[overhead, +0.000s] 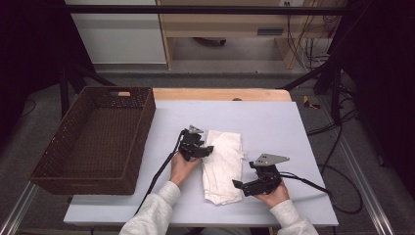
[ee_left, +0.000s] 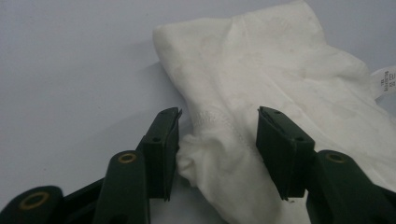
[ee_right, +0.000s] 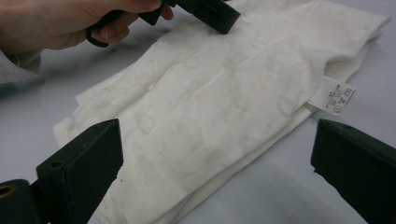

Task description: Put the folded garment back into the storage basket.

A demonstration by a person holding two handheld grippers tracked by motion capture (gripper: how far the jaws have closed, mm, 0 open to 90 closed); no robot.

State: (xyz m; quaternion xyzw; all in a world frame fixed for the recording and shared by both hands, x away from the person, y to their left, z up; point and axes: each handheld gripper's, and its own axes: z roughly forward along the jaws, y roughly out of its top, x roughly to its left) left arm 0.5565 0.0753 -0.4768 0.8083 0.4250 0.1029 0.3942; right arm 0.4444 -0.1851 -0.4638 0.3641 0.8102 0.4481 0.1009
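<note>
On the pale desk (overhead: 274, 122), right of the brown woven basket (overhead: 98, 137), lies the folded white cloth (overhead: 223, 164). The left gripper (ee_left: 218, 135) has jaws part-closed astride its bunched edge, likely gathering a fold; the right gripper (ee_right: 219, 158) waits with jaws spread, apparently to steady it.

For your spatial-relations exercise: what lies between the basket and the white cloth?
In the high view, the left gripper lies between basket and white cloth.

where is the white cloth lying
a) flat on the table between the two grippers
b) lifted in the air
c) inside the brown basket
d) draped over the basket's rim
a: the white cloth lies on the table, between the left gripper and right gripper, apart from the brown basket.
</note>
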